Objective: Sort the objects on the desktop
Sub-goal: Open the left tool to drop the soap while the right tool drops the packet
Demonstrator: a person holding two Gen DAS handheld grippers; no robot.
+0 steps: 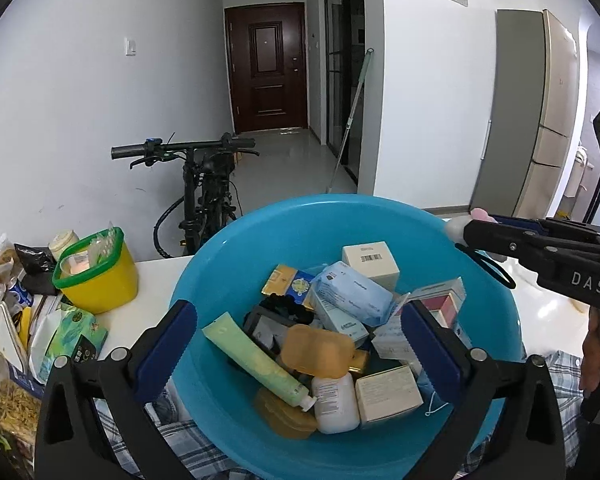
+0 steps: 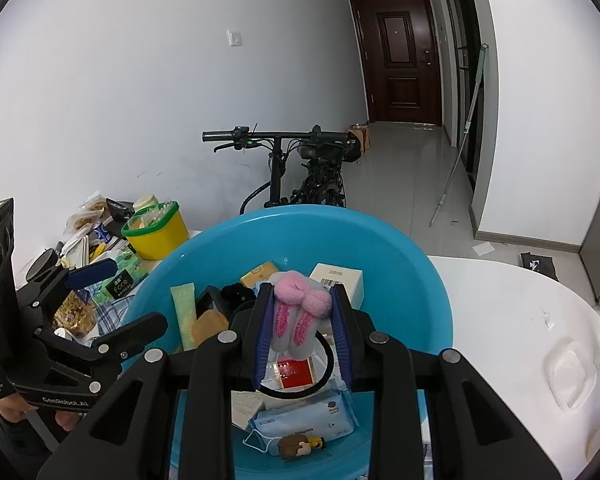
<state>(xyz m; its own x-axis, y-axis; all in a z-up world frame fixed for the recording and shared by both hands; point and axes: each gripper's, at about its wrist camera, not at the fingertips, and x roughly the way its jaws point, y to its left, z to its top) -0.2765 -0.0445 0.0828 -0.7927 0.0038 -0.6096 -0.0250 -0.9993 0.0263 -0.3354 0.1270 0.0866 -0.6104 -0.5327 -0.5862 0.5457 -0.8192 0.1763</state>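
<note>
While the right gripper (image 2: 302, 334) is clamped on a pink plush headband (image 2: 300, 316), centre of the right wrist view, the left gripper (image 1: 300, 344) hangs w/ its jaws spread wide over the blue basin (image 1: 260, 232), nothing between the pads. The left wrist view shows the basin filling the lower centre of the frame. The right gripper comes in at the right edge there, w/ the pink fluff poking past its tip.

The headband's fuzzy ears are pinched between the blue pads. Its thin black band loops down below the jaws, over a red card and a pale blue wipes pack (image 2: 300, 420) at lower centre.

Handling, by my guess: the plush is very light and soft, so it squashes and won't slip much. The band is springy plastic, stiffer, and prob. swings. Gripping the fluffy part is fine; the band would be a thinner, more slippery hold.

Other basin stuff, left wrist view:
- green tube (image 1: 256, 360), lower centre: soft, rounded, may roll. Best taken across the middle.
- orange bottle (image 1: 320, 350) next to it: smooth plastic, could slide. Grip the flat sides.
- white boxes (image 1: 370, 258) above centre: stiff cardboard, light, easy across two faces.

A yellow tub (image 1: 100, 276) w/ a green rim sits at mid-left beside the basin, snack packets piled at the far left. Can't tell which spot the headband belongs in.
</note>
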